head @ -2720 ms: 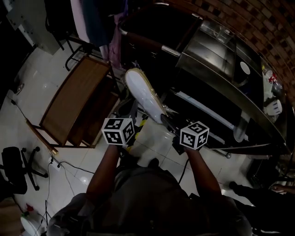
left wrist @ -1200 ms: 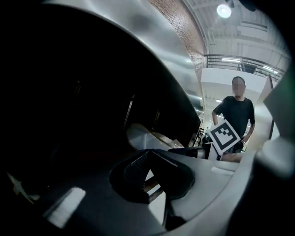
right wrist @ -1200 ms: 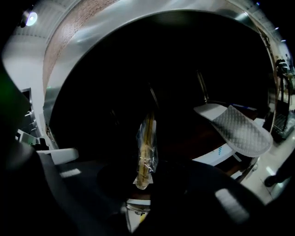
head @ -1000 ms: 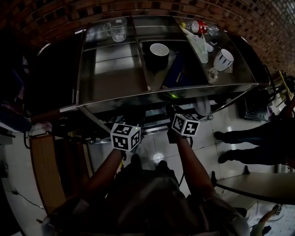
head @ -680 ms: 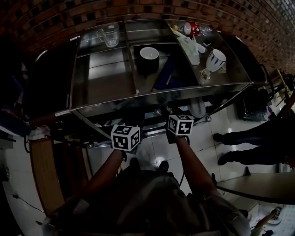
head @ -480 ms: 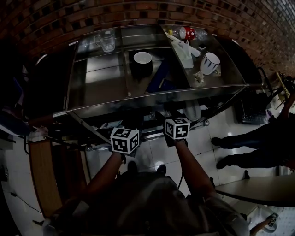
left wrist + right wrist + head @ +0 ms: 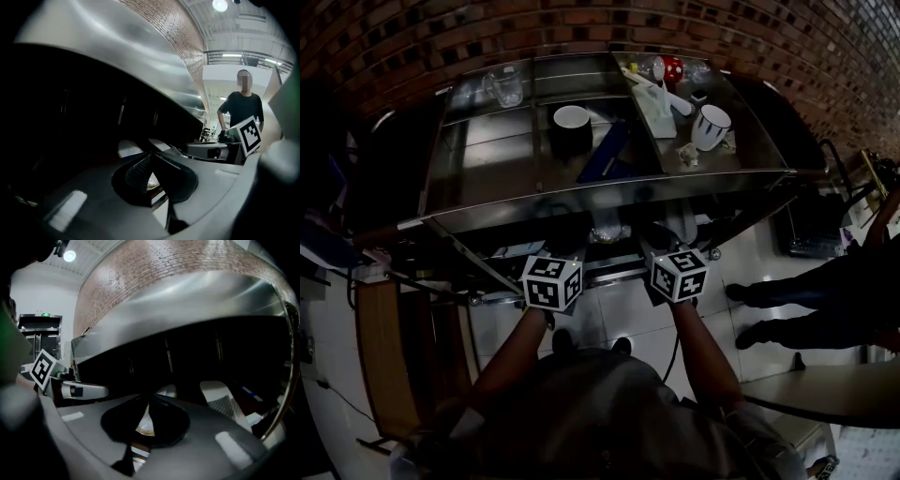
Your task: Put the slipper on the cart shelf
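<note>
Left tongs [image 7: 150, 154] together, right tongs [image 7: 149, 403] just closed on nothing — pale slipper [image 7: 213, 392] beyond them, inside the cart [image 7: 487, 169]

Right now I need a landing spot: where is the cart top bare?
Free: the left section of the cart top, bare from the glass mug to the near rim. Crowded: middle with the bowl, right around the white mug.

A red-brown brick wall [image 7: 441, 37] curves behind the steel cart [image 7: 487, 169]; the floor [image 7: 619, 314] is glossy white tile; a brown wooden table [image 7: 377, 366] stands at the left edge. The room is dim. In the gripper views a round ceiling lamp [image 7: 219, 4] glows above a railed gallery [image 7: 243, 56]; a green exit sign [image 7: 45, 314] hangs on a white wall [image 7: 42, 287].
</note>
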The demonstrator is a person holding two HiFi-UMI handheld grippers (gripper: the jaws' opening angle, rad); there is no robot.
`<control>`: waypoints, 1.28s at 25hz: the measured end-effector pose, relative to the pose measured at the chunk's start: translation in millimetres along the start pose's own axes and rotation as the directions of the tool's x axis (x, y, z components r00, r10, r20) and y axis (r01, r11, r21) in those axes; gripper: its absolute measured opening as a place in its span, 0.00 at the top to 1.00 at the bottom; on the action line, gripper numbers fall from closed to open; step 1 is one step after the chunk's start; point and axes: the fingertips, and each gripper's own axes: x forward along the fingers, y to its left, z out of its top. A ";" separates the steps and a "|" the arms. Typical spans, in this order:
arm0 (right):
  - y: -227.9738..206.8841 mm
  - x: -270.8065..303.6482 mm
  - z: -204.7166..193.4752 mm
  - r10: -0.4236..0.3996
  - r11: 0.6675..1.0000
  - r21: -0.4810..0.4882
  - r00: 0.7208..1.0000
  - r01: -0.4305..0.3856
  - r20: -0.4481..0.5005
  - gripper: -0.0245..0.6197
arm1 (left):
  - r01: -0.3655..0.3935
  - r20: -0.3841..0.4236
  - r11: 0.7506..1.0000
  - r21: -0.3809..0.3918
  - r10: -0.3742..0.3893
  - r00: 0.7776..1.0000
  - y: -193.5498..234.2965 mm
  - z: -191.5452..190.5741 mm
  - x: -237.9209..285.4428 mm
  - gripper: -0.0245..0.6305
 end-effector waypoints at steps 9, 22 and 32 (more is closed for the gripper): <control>14.3 -30.1 30.7 0.091 0.996 0.006 0.991 -0.092 0.093 0.96 | -0.001 0.023 1.000 0.013 0.001 1.000 -20.6 14.3 -5.0 0.95; 11.4 -33.3 30.1 0.107 0.994 0.004 0.990 -0.107 0.089 0.96 | -0.016 0.030 1.000 0.008 0.016 0.999 -21.8 17.2 -4.4 0.95; 10.2 -32.6 31.3 0.101 0.995 0.002 0.992 -0.101 0.081 0.96 | -0.013 0.027 1.000 0.001 0.013 1.000 -19.6 17.3 -0.4 0.95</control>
